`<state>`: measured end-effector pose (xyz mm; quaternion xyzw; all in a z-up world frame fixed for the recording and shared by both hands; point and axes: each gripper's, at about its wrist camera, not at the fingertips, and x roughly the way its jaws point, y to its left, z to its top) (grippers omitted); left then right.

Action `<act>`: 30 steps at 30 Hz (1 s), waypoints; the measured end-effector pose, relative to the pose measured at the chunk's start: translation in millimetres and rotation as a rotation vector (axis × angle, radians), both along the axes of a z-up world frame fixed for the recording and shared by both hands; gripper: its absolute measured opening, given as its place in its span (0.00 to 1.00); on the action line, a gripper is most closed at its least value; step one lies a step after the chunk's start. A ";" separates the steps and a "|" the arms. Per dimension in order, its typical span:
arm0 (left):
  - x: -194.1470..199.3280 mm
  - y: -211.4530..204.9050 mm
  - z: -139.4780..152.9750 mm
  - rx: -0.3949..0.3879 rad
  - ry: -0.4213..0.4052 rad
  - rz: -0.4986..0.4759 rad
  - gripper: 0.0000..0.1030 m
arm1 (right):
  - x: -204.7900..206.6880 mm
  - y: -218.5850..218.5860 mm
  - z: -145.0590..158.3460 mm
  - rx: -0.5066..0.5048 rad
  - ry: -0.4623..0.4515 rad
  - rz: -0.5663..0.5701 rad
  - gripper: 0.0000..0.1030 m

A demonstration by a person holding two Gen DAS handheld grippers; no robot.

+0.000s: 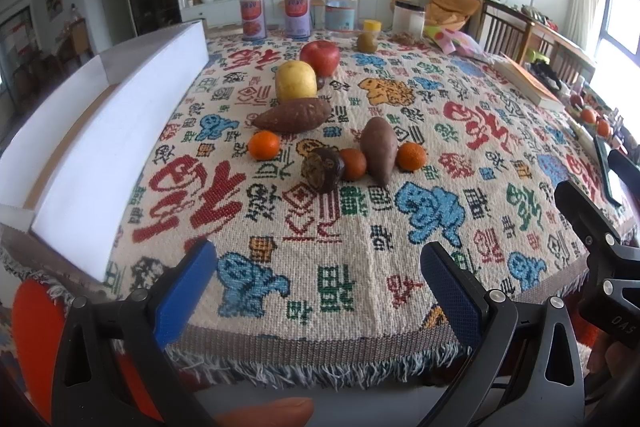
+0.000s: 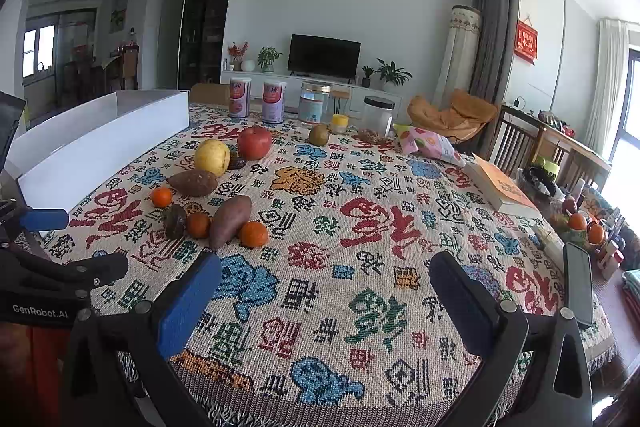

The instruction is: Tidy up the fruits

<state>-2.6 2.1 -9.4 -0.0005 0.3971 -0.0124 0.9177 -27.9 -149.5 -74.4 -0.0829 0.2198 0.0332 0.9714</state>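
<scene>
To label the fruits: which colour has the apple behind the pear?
Red, with a paler patch on top; the apple shows best in the left wrist view.

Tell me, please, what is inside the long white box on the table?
The white box is open-topped; a brown floor strip and white inner wall show. No fruit is visible, but its near wall hides most of the interior.

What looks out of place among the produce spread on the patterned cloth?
Two brown sweet potatoes lie among the fruit, though they are not fruit. The dark wrinkled fruit beside the small oranges looks shrivelled. The long white box holds no fruit that shows.
</scene>
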 end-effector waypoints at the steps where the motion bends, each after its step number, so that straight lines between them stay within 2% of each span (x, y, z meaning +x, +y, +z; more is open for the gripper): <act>1: 0.4 0.2 0.1 0.000 0.000 0.000 0.99 | -0.3 0.2 0.1 0.000 -0.003 0.000 1.00; 30: 1.1 -0.1 -3.0 -0.004 0.012 -0.004 0.99 | 0.8 0.3 0.3 -0.006 -0.013 -0.003 1.00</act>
